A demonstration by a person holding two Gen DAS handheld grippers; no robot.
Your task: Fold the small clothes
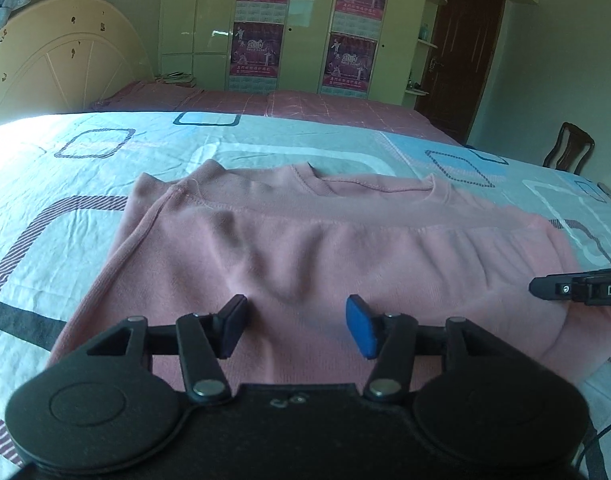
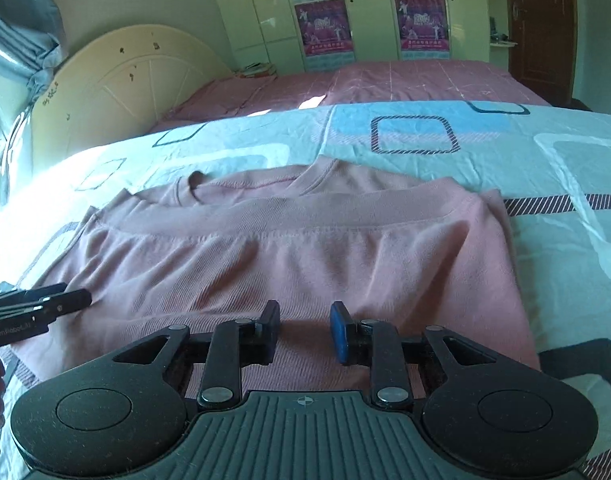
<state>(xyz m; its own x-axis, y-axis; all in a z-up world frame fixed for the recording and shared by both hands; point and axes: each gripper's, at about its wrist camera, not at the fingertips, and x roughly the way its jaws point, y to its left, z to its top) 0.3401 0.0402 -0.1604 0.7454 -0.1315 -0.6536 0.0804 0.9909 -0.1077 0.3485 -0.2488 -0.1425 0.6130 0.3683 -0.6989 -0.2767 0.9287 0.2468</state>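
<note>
Both claws hang low over the near fold of a pink sweatshirt. At lower centre, the left gripper has its jaws wide apart, gripping nothing; the right gripper is likewise parted, though narrower. Beyond them the sweatshirt lies already doubled, hem band up near the collar, mid-frame on the patterned bedsheet. Probably a further fold remains: each claw should close on the near edge, then lift together.

The pink knitted-cloth sweater looks soft and matt — finely ribbed; the pale patterned cotton bedsheet is creased; the cream wardrobe doors shine glossy.
</note>
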